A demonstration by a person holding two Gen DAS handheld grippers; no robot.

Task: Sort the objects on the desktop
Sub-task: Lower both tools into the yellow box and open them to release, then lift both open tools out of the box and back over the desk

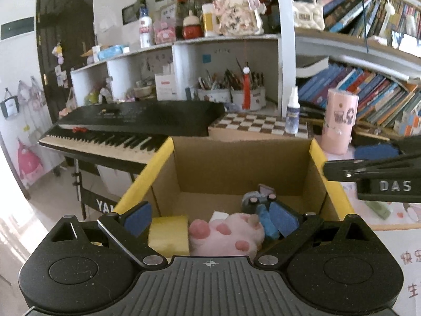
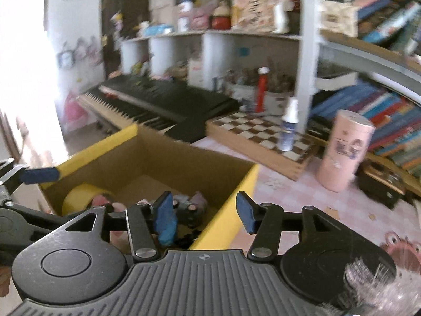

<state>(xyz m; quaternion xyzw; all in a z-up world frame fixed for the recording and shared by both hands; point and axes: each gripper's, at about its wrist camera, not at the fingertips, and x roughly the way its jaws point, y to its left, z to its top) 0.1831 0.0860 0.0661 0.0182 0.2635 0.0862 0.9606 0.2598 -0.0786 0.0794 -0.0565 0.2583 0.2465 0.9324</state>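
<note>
Left wrist view: the left gripper [image 1: 211, 217] is hanging tilted downward over the near edge of an open brown cardboard box with yellow-taped flaps [image 1: 163, 155], its blue-padded jaws standing wide apart with nothing pressed between them. Lying on the box floor: a pink plush paw-shaped toy [image 1: 231, 233], a yellow roll of tape [image 1: 169, 234] just beside it on the left, a small white block [image 1: 219, 215] behind the toy, a grey and black toy vehicle [image 1: 256, 200] toward the right wall, and a blue soft object [image 1: 265, 220] touching the toy's right side. The right gripper [image 2: 206, 212] is entering this view from the right edge as black fingers above the box's right flap. Right wrist view (blurred): the right gripper is pointing downward over the box's right yellow flap, one pad sitting inside the box and the other outside it; its jaws are standing partly open, gripping nothing, the blue soft object lying just below the inner pad. Standing behind the box on the pink checked desk surface [image 2: 302, 200]: a brown and white chessboard [image 2: 263, 134], a small white spray bottle [image 2: 288, 129] resting on it, and a tall pink cylindrical container [image 2: 342, 152] beside it. A black electronic keyboard [image 1: 126, 129] is sitting at left.
</note>
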